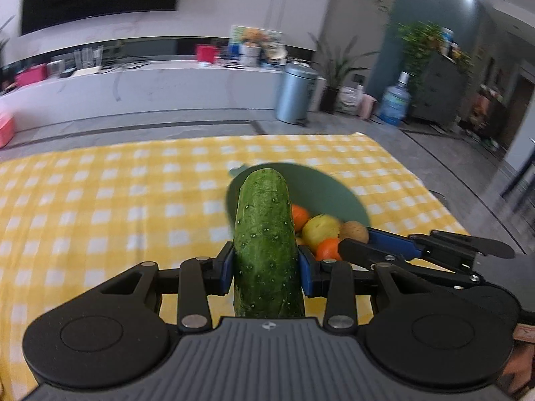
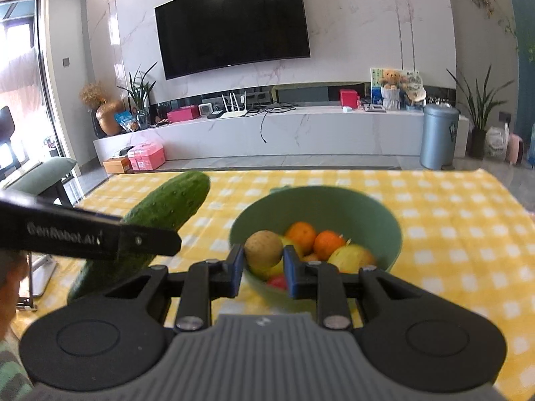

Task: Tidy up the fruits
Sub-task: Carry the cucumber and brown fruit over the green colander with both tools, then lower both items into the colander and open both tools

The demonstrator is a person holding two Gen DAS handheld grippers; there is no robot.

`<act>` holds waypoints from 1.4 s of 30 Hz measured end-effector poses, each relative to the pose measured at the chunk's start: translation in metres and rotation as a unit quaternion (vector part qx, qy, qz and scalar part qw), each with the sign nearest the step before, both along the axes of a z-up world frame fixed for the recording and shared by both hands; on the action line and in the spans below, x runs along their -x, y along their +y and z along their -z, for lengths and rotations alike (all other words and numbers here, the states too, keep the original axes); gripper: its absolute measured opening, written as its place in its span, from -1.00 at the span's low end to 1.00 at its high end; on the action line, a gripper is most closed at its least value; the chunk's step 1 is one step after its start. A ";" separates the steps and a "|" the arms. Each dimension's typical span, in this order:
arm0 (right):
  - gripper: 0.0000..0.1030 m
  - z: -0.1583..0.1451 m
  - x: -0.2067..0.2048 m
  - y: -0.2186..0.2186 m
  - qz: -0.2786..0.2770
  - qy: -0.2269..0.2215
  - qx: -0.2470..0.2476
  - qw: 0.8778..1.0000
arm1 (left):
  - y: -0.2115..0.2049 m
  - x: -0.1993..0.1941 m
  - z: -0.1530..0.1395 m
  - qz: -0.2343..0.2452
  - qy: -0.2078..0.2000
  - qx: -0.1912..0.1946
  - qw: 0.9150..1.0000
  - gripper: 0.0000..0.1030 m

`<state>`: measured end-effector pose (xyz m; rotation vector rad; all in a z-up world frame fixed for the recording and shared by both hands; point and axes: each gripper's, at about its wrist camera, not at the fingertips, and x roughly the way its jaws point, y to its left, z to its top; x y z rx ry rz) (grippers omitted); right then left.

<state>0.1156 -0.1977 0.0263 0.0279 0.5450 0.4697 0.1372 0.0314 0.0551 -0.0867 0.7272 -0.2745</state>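
Cucumber [image 1: 265, 250] fills the middle of the left wrist view: dark green, bumpy skin dotted with pale specks, rounded far end, standing along the line of the fingers. The left gripper [image 1: 265, 267] is clamped on it partway along, one blue pad [image 1: 227, 269] pressed to each side, with the jaws at a narrow gap set by the cucumber's width. Past its tip sits a green bowl [image 1: 334, 187] on the yellow checked cloth [image 1: 100, 200]. To the right of the cucumber, fruit shows in the bowl: an orange [image 1: 299, 217] at the far side, a yellow-green apple [image 1: 321, 230], and another orange nearer. A brown kiwi [image 1: 353, 231] sits at the tip of the right gripper [image 1: 354, 240], which reaches in from the right edge.

From the right wrist, the right gripper [image 2: 263, 264] holds the kiwi [image 2: 263, 249], round, tan and faintly fuzzy, between its blue pads with the jaws drawn in close. It hangs above the near left part of the bowl [image 2: 317, 200]. Inside the bowl lie two oranges [image 2: 301, 235], a yellow-green apple [image 2: 351, 257] at the right and something red low at the near side, mostly hidden. At left the cucumber [image 2: 167, 204] slants up to the right above the cloth [image 2: 451, 234], crossed by a black finger of the left gripper [image 2: 133, 240]. A striped sleeve [image 2: 11, 374] shows at the lower left corner.
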 end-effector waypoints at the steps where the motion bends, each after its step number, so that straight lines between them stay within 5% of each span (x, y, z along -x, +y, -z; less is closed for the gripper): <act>1: -0.58 -0.003 -0.005 -0.002 0.000 -0.002 0.003 1.000 | -0.002 -0.008 -0.003 0.007 0.002 0.000 1.000 -0.17; 10: -0.58 -0.006 -0.055 -0.019 -0.008 0.014 0.033 0.999 | -0.024 -0.077 0.000 0.044 0.033 -0.003 0.998 -0.17; 26: -0.58 0.031 -0.119 -0.010 -0.024 0.079 0.051 0.995 | -0.071 -0.134 0.053 0.113 0.071 -0.137 0.982 -0.17; 42: -0.58 0.055 -0.149 0.002 -0.059 0.095 0.077 0.991 | -0.059 -0.151 0.070 0.126 0.101 -0.106 0.981 -0.16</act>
